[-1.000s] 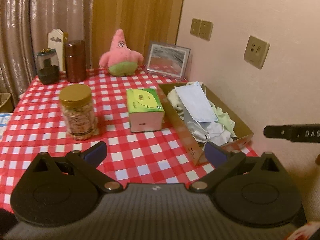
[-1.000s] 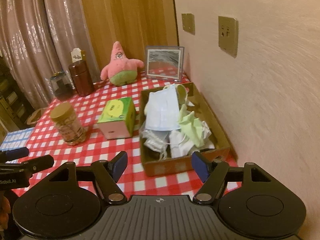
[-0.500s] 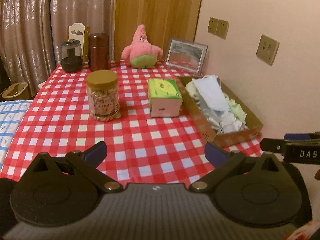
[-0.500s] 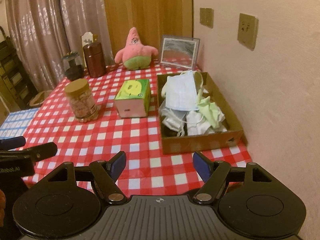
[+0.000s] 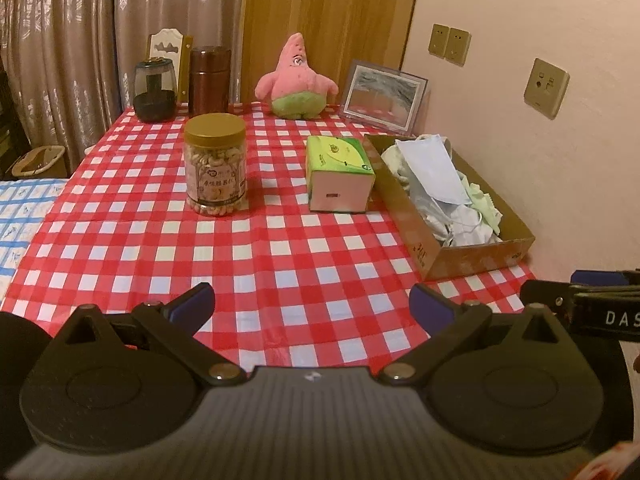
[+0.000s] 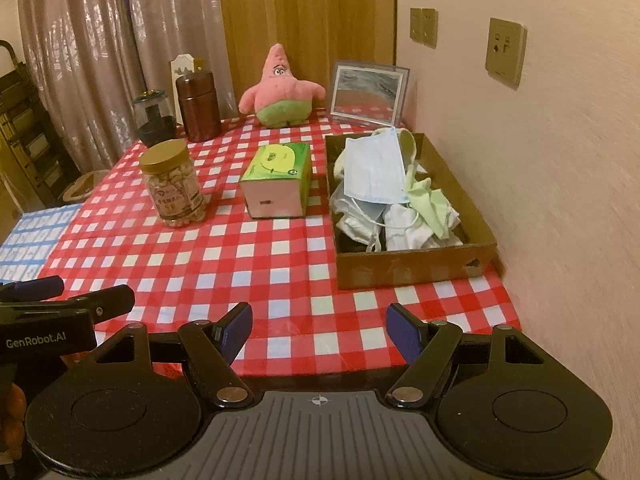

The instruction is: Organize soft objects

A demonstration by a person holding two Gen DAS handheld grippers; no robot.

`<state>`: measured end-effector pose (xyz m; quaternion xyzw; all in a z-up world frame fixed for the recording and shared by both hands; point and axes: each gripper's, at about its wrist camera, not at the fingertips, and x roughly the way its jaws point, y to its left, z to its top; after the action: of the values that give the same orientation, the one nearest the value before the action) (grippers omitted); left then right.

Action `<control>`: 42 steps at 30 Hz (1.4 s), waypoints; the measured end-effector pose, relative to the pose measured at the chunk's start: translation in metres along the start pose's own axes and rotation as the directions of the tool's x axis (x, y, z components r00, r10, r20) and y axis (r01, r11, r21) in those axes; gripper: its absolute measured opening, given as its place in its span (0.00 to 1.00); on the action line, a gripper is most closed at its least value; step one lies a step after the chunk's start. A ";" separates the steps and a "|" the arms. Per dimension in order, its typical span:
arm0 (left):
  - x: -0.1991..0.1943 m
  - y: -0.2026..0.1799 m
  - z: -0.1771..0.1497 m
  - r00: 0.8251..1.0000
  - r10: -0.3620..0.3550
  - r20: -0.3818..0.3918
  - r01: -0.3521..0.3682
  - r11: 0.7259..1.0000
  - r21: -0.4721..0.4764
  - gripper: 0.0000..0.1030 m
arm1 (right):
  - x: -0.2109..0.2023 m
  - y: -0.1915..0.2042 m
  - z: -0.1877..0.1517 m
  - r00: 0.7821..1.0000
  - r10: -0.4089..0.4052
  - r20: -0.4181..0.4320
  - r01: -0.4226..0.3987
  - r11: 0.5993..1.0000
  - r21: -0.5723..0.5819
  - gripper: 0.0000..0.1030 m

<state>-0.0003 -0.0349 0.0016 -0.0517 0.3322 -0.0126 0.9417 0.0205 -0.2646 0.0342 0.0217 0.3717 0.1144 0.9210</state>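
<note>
A cardboard box point(image 6: 480, 216) point(image 5: 476, 254) by the wall holds a heap of soft things: a blue face mask point(image 6: 374, 170) point(image 5: 434, 168), white masks point(image 6: 404, 228) and a pale green cloth point(image 6: 426, 198). At the table's far edge sits a pink star plush toy point(image 6: 280, 88) point(image 5: 296, 78). My left gripper point(image 5: 312, 304) hangs open over the near table edge with nothing between its fingers. My right gripper point(image 6: 320, 326) is open too, empty, short of the box's near wall.
On the red checked tablecloth point(image 5: 280, 248) stand a nut jar with a gold lid point(image 5: 215, 164), a green tissue box point(image 5: 340, 172), a brown canister point(image 5: 209, 80), a dark glass jar point(image 5: 155, 92) and a framed picture point(image 5: 384, 98). The wall runs along the right.
Both grippers have pulled back from the table, so the box, tissue box and jar look farther off and more cloth shows. Both stay open and empty.
</note>
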 end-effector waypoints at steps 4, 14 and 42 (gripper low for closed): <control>0.001 0.001 -0.002 1.000 0.007 -0.007 -0.007 1.000 -0.006 1.00 | 0.003 0.000 -0.003 1.000 0.002 -0.011 -0.002 1.000 0.003 0.71; 0.002 0.005 -0.003 1.000 0.022 -0.012 -0.023 1.000 -0.015 1.00 | 0.005 -0.001 -0.002 1.000 -0.001 -0.015 0.001 1.000 0.000 0.71; 0.001 0.004 -0.002 1.000 0.022 -0.009 -0.022 1.000 -0.014 1.00 | 0.006 -0.002 0.000 1.000 -0.003 -0.013 0.003 1.000 0.001 0.71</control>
<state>-0.0008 -0.0314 -0.0004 -0.0547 0.3371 0.0001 0.9399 0.0254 -0.2652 0.0300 0.0208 0.3777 0.1128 0.9188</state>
